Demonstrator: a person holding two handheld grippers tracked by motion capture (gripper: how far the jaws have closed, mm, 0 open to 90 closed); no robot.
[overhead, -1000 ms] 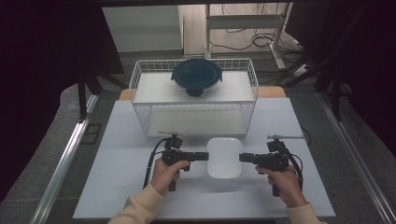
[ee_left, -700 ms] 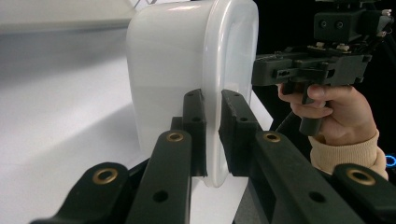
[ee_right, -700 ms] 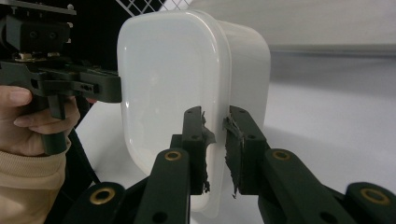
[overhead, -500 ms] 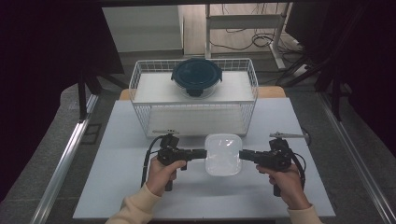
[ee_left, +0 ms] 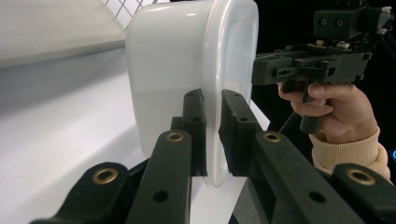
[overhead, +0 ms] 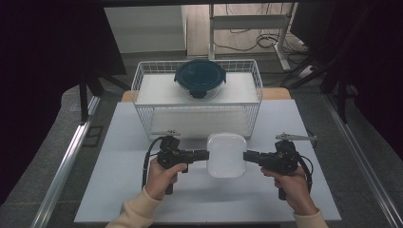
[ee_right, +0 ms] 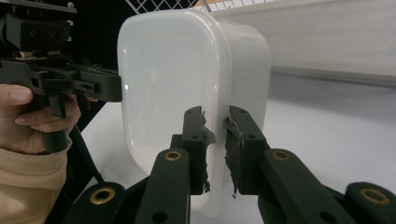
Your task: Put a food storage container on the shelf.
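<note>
Both grippers' fingers pinch opposite rims of white container [overhead: 226, 154], near wire basket [overhead: 142, 102]

Lab: floor cables [overhead: 247, 40], metal frames [overhead: 247, 21]

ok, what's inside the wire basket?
The wire basket holds a round container with a dark lid, sitting on a white liner toward the back. The lid covers whatever that container holds, so I can't tell its contents.

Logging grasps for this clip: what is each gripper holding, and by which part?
Both hold the white container: left gripper clamps its rim on one side, right gripper the rim on the opposite side.
</note>
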